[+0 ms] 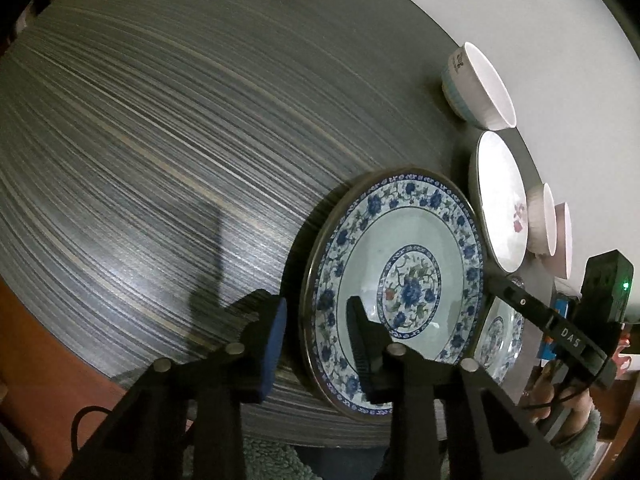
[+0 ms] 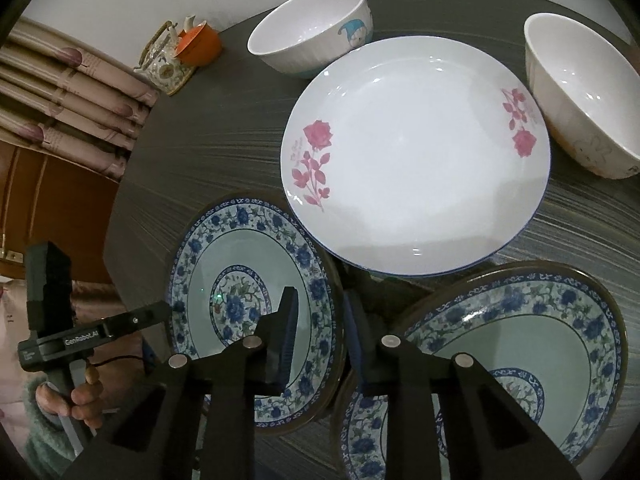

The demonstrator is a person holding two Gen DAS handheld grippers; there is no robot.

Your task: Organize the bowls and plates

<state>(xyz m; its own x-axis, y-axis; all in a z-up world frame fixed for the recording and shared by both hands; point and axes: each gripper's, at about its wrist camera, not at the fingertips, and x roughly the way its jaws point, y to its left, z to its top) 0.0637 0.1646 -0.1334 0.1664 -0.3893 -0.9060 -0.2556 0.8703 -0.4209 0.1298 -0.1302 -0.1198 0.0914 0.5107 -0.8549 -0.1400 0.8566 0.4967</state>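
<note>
blue plate: blue-flowered plate [image 1: 394,276] lower middle of left wrist view, on the dark striped table [image 1: 160,140] near its front edge; same plate lower left-centre in right wrist view
left hand-held gripper [image 1: 316,344]: fingers astride the plate's near rim, one over the plate well, the blue-padded one outside on the table side; gap between pads and rim visible, not clamped
right hand-held gripper [image 2: 320,340]: fingers parted, one over the first blue plate, the other at the rim of a second blue plate [image 2: 520,340] lower right; grip on a rim cannot tell
third blue plate [image 2: 368,432]: partly under the second, bottom centre
rose plate [image 2: 416,156]: white, pink roses, centre, rim overlapping the blue plates
bowls: white bowl with blue figure [image 2: 312,28] top centre; cream bowl [image 2: 580,96] upper right
teapot [image 2: 168,60]: upper left, at table edge
person: hand [image 2: 82,396] holds the left gripper handle, lower left
</note>
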